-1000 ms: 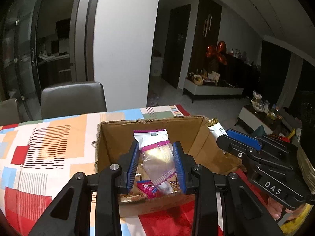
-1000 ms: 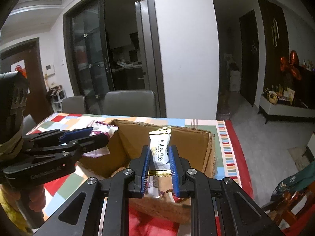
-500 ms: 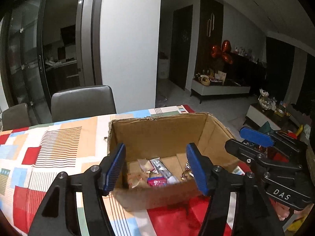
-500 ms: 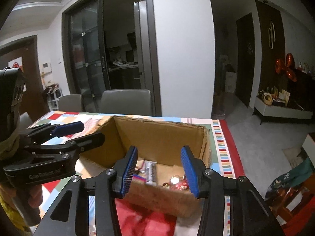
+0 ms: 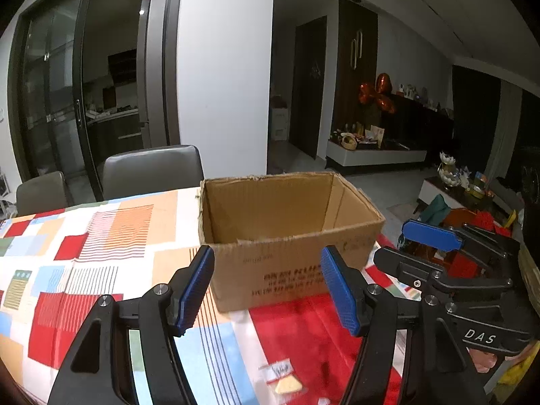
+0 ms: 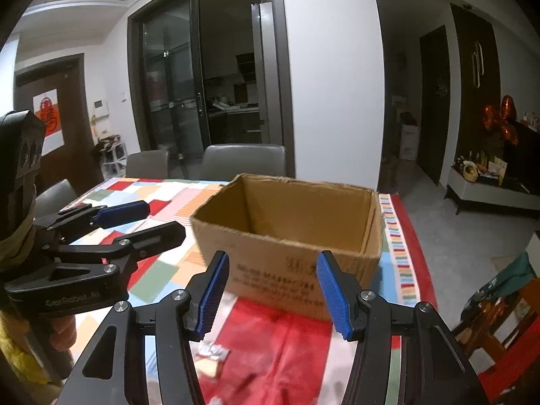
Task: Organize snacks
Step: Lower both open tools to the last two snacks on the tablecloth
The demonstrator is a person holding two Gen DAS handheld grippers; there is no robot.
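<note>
Both grippers, the left gripper (image 5: 268,285) and then the right gripper (image 6: 271,292), hang wide-jawed and empty before the cardboard box (image 5: 287,233), while one small snack packet (image 5: 281,376) lies unpacked on the tablecloth (image 5: 101,243), suggesting work remains.

A matt brown cardboard box (image 5: 290,236) with ragged, torn rims sits just ahead of the left gripper (image 5: 270,287), whose black plastic fingers carry ribbed blue pads (image 5: 195,287) (silver screw heads glint at the joints). Beneath lies a smooth printed tablecloth (image 5: 101,253); below the claw, a glossy clear-plastic snack packet (image 5: 281,376).
</note>
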